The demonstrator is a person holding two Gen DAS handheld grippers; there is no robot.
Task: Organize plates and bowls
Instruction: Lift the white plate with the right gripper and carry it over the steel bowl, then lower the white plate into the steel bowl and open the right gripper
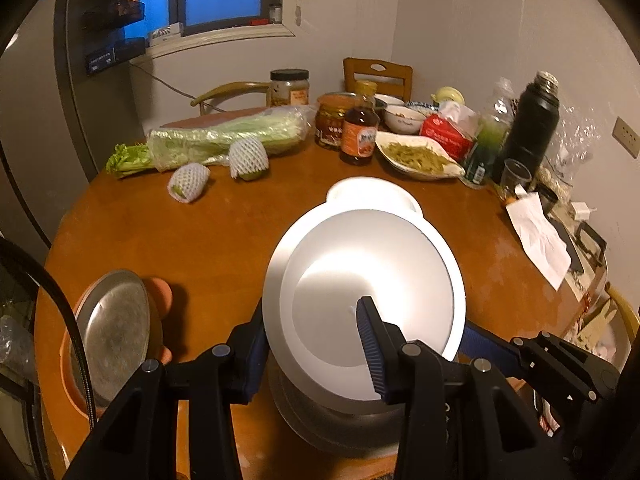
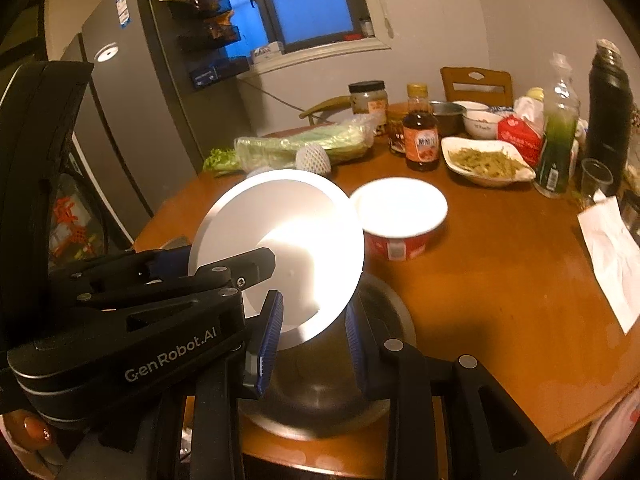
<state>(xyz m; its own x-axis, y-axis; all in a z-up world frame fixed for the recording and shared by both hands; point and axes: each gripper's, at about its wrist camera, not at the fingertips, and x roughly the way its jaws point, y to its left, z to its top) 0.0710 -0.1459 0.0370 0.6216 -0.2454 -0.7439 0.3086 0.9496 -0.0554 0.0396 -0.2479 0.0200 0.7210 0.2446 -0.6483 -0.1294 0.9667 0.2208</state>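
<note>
My left gripper (image 1: 316,344) is shut on the near rim of a white plate (image 1: 360,292), held tilted above a metal plate (image 1: 336,428) on the round wooden table (image 1: 200,240). The white plate (image 2: 280,248) and left gripper (image 2: 224,276) also show in the right wrist view. My right gripper (image 2: 314,340) is open and empty, its fingers either side of the white plate's lower edge, over the metal plate (image 2: 320,392). A red bowl (image 2: 400,216) with a white inside stands just behind; its rim (image 1: 372,196) shows in the left view. A metal plate on an orange dish (image 1: 112,332) lies at the left.
The far half of the table holds celery in a bag (image 1: 224,136), two netted fruits (image 1: 248,158), jars and a sauce bottle (image 1: 360,136), a dish of food (image 1: 416,156), bowls, a black flask (image 1: 532,120) and paper (image 1: 540,236). A fridge (image 2: 120,128) stands left.
</note>
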